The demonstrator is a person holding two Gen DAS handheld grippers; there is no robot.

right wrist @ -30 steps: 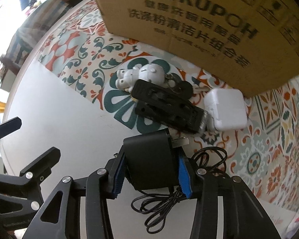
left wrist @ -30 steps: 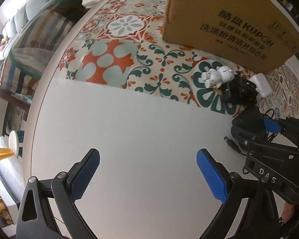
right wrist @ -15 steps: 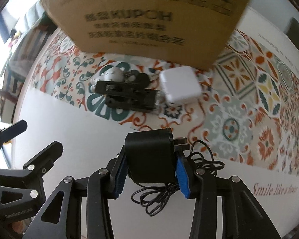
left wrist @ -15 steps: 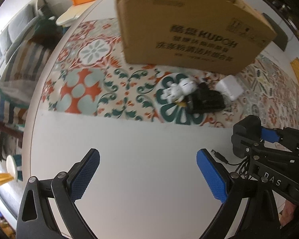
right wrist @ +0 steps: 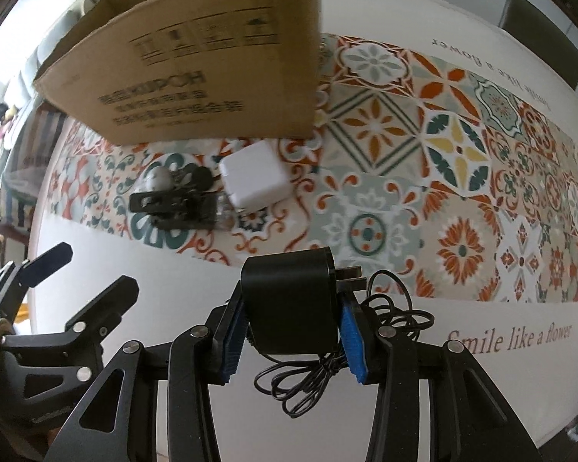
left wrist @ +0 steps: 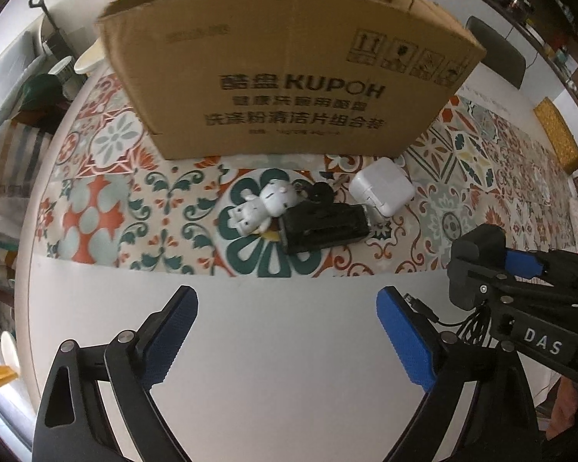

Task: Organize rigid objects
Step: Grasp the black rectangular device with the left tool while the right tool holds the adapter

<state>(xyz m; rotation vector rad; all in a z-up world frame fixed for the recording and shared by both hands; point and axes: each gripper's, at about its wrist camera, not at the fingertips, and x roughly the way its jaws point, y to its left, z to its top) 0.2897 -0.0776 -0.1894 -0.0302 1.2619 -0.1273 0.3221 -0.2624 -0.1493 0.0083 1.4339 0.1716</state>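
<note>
Clamping the black charger (right wrist: 291, 300), right gripper (right wrist: 292, 331) holds it above the table (left wrist: 269, 346), cord dangling. Left gripper (left wrist: 285, 335) spread apart, empty. White adapter (left wrist: 383, 185), figurine (left wrist: 262, 208), black clip (left wrist: 323, 227) remain outside the cardboard box (left wrist: 289, 77); mostly undone.

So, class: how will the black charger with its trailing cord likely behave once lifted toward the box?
The black charger looks rigid, so the right tongs probably hold it firmly. Its thin cord hangs in loose loops, so it will likely dangle and may snag the cardboard box.
</note>
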